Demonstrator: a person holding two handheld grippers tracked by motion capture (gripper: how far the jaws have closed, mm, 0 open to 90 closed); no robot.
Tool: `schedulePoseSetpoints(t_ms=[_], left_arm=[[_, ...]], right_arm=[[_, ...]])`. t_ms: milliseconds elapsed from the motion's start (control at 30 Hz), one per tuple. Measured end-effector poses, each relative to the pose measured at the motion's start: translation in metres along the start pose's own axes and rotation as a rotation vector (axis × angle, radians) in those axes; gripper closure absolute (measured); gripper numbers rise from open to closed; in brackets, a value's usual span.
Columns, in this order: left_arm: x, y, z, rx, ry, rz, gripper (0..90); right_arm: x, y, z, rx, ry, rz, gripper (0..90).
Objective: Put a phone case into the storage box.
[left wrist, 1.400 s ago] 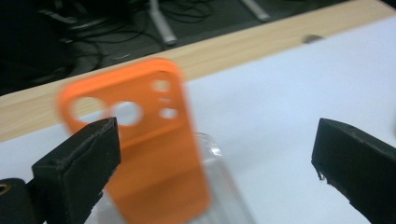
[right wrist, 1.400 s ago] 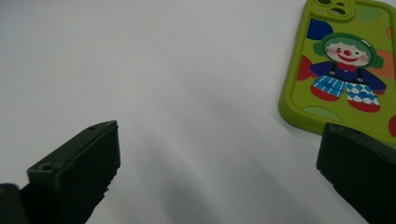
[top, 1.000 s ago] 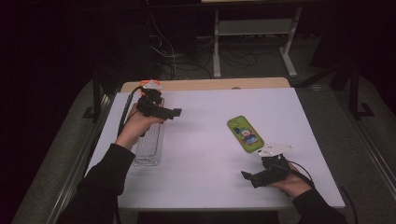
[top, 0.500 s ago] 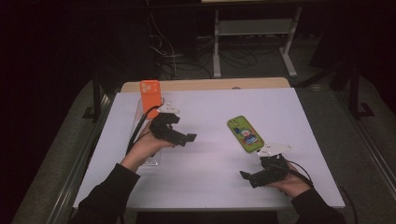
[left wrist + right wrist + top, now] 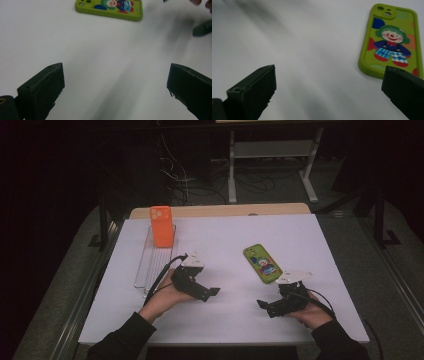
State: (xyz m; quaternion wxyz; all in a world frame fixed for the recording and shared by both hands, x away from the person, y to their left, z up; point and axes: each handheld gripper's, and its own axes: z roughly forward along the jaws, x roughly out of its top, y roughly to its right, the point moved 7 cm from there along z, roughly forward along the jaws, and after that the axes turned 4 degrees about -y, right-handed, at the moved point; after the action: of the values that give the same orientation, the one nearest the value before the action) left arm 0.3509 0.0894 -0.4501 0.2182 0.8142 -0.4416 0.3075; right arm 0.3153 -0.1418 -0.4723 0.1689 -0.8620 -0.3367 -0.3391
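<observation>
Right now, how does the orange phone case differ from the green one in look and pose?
The orange phone case is plain, while the green phone case carries a cartoon clown picture. The orange one stands upright at the far end of the clear rack; the green one lies flat on the white table. The green one lies near the right hand-held gripper; the orange one stands farther back. Both show camera cutouts, and neither is gripped.

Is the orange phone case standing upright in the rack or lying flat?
Upright: the orange phone case stands on end at the far end of the clear rack.
</observation>
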Motion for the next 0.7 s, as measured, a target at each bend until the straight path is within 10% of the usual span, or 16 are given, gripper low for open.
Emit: schedulePoseSetpoints(t_ms=[200,700], left_arm=[[-0.015,0.012,0.013,-0.013,-0.037,0.062,0.8],[-0.018,0.017,0.02,-0.041,-0.041,0.06,0.8]], right_arm=[[0.011,0.008,-0.003,-0.041,-0.016,0.027,0.0],[0.038,0.051,0.013,-0.141,-0.121,0.155,0.0]])
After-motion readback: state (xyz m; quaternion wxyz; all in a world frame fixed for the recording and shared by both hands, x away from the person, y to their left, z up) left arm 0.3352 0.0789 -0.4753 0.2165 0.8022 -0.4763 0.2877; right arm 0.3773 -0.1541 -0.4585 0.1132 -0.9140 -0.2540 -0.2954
